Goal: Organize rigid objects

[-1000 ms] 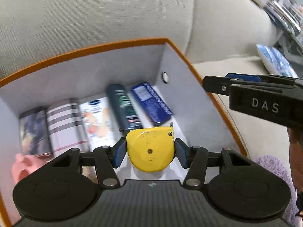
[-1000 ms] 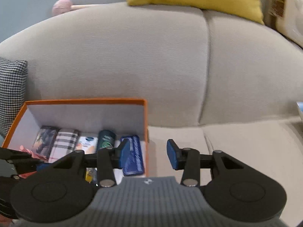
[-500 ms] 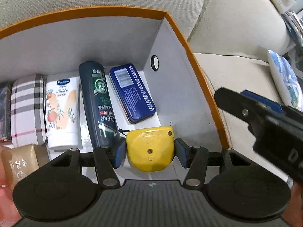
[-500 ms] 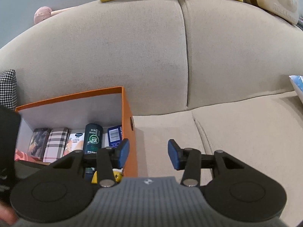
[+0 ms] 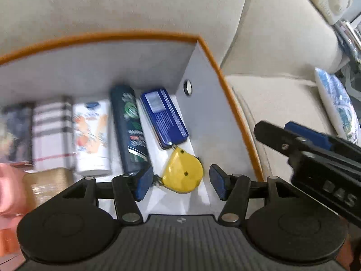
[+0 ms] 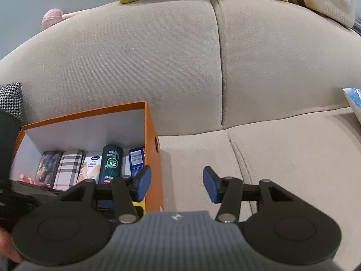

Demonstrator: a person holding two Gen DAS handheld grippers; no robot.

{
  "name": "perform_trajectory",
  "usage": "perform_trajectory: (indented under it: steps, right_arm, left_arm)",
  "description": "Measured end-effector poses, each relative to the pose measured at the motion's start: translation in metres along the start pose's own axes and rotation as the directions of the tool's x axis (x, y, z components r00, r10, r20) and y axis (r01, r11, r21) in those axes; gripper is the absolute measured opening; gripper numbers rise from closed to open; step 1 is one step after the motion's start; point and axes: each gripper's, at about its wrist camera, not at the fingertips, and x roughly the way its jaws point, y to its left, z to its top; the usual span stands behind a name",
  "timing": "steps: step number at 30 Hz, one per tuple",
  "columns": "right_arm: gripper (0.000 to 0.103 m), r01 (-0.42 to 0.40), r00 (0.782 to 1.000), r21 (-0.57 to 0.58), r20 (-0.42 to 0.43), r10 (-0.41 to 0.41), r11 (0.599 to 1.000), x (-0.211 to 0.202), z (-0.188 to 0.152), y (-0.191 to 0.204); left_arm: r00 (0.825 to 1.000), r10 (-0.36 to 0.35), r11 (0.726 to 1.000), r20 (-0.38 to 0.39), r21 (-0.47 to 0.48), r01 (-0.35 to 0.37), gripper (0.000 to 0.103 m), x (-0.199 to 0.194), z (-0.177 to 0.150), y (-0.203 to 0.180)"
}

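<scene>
Item: yellow tape measure, released inside the orange box on the sofa.

My left hand-held gripper has just been spreading; its blue pads stand clear of the tape measure, which lies on the box floor just below the blue tin, near the right wall. Alongside: dark bottle, white tube, plaid case. My right hand-held gripper hangs over the sofa seat beside the box, jaws just been widening, nothing between them.
</scene>
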Motion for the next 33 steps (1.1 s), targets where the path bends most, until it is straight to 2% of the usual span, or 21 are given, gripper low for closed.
perform_trajectory:
  steps: [2,4,8,11,14,16,18,21,23,25,26,30,33]
  right_arm:
    - [0.055,-0.007,1.000,0.005,0.003,0.007,1.000,-0.005,0.000,0.001]
    - [0.056,-0.014,1.000,0.004,0.015,0.014,1.000,-0.014,0.002,0.003]
    - [0.063,-0.036,0.997,-0.004,0.061,0.036,0.999,-0.039,0.004,0.011]
    - [0.068,-0.074,0.993,-0.028,0.085,0.076,0.997,-0.057,0.004,0.020]
    - [0.074,-0.108,0.988,-0.058,0.108,0.114,0.992,-0.078,0.002,0.033]
    - [0.078,-0.130,0.983,-0.072,0.122,0.139,0.989,-0.091,-0.001,0.041]
    - [0.080,-0.160,0.976,-0.087,0.138,0.171,0.983,-0.106,-0.006,0.050]
    - [0.085,-0.195,0.962,-0.117,0.169,0.213,0.974,-0.126,-0.016,0.060]
    - [0.092,-0.197,0.953,-0.147,0.205,0.225,0.969,-0.140,-0.025,0.067]
    - [0.094,-0.191,0.944,-0.167,0.238,0.228,0.967,-0.151,-0.034,0.072]
    - [0.095,-0.191,0.940,-0.172,0.250,0.230,0.966,-0.156,-0.040,0.074]
    - [0.097,-0.207,0.931,-0.129,0.277,0.235,0.970,-0.166,-0.061,0.076]
    - [0.097,-0.201,0.936,-0.113,0.271,0.225,0.973,-0.166,-0.078,0.075]
  left_arm:
    - [0.997,0.026,1.000,0.067,0.013,-0.027,0.068,-0.021,-0.005,-0.001]
    - [0.987,0.052,0.998,0.149,0.015,-0.055,0.068,-0.047,-0.011,0.001]
    - [0.945,0.116,0.993,0.305,-0.006,-0.120,0.068,-0.097,-0.019,0.010]
    - [0.895,0.179,0.981,0.408,-0.009,-0.192,0.073,-0.130,-0.032,0.011]
    - [0.833,0.240,0.961,0.498,-0.004,-0.275,0.088,-0.154,-0.045,0.004]
    - [0.786,0.300,0.935,0.540,-0.002,-0.356,0.092,-0.167,-0.055,-0.001]
    - [0.734,0.373,0.891,0.568,0.001,-0.453,0.096,-0.179,-0.067,-0.003]
    - [0.686,0.430,0.856,0.587,-0.023,-0.517,0.096,-0.194,-0.084,-0.005]
    - [0.673,0.447,0.853,0.590,-0.055,-0.518,0.096,-0.202,-0.095,-0.002]
    - [0.658,0.471,0.853,0.587,-0.114,-0.509,0.097,-0.209,-0.106,0.006]
    - [0.656,0.473,0.859,0.589,-0.144,-0.491,0.101,-0.210,-0.113,0.011]
    - [0.663,0.478,0.866,0.576,-0.181,-0.467,0.103,-0.208,-0.139,0.023]
    - [0.681,0.475,0.871,0.557,-0.190,-0.453,0.103,-0.203,-0.154,0.028]
